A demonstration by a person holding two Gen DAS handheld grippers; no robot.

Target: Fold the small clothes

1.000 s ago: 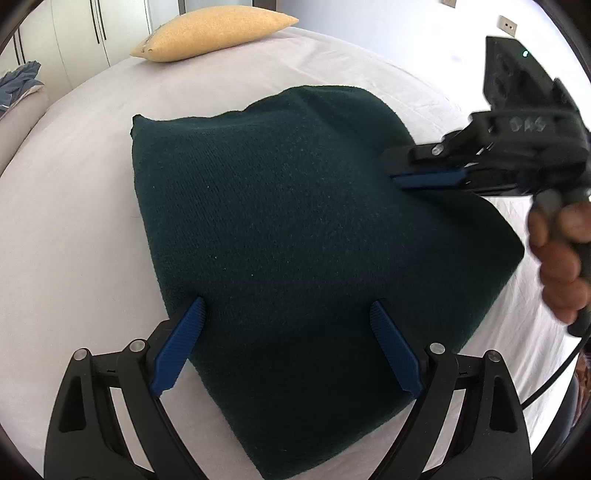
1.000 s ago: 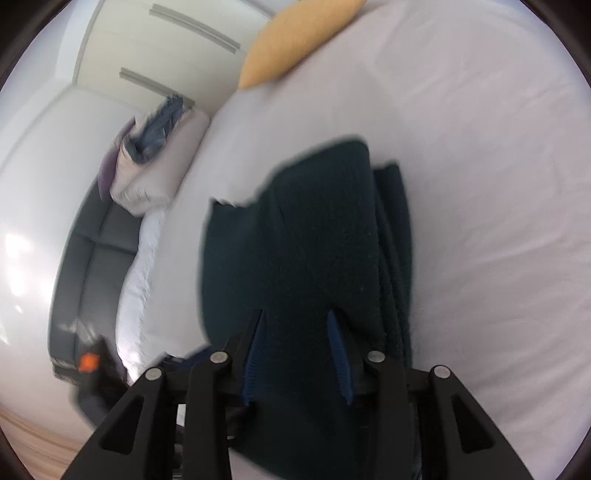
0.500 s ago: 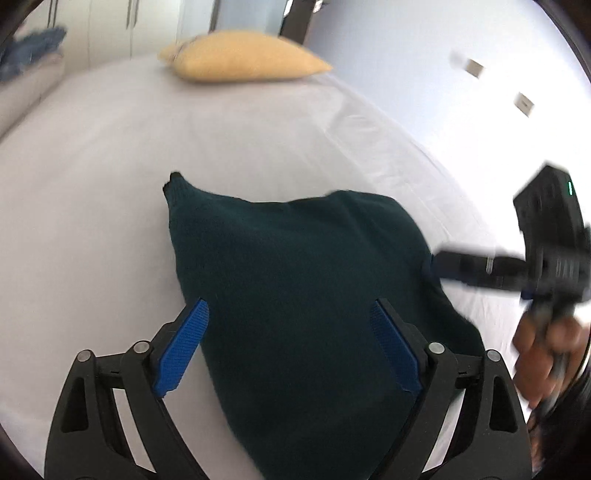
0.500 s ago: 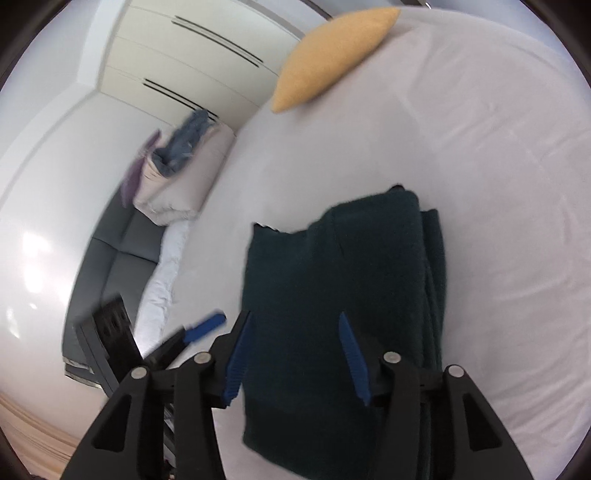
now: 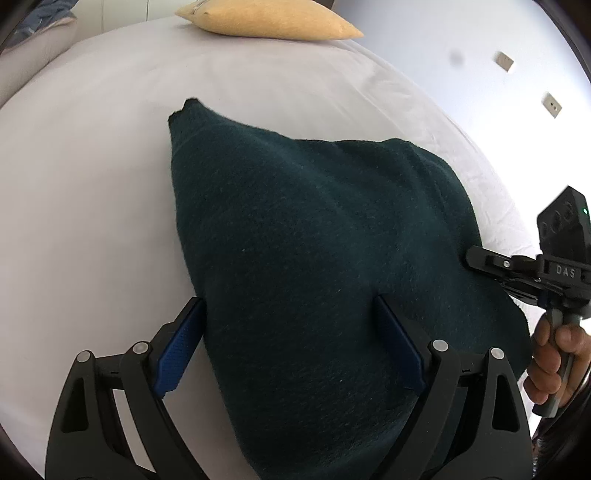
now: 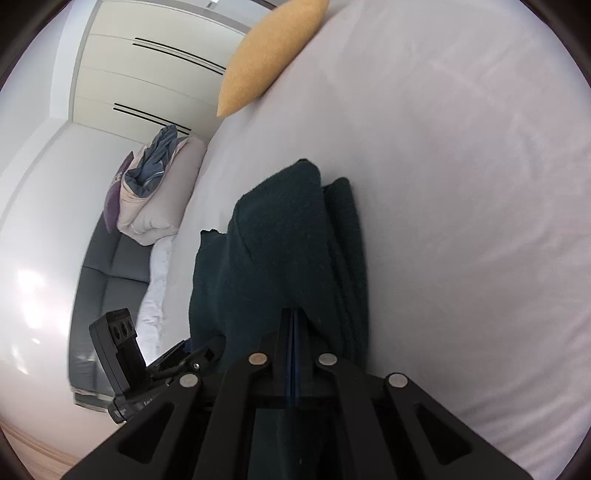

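Dark green knitted garment (image 5: 314, 236) lies folded below the yellow pillow (image 5: 269, 18); left gripper (image 5: 291, 347) gapes astride it, right gripper (image 6: 294, 321) just clamped together at its edge.

A white-sheeted bed (image 6: 461, 184) is filling the room, a yellow pillow (image 5: 269, 18) lying at its far end; white wardrobe doors (image 6: 147, 66) and what looks like a grey sofa (image 6: 107, 266) are standing beyond.
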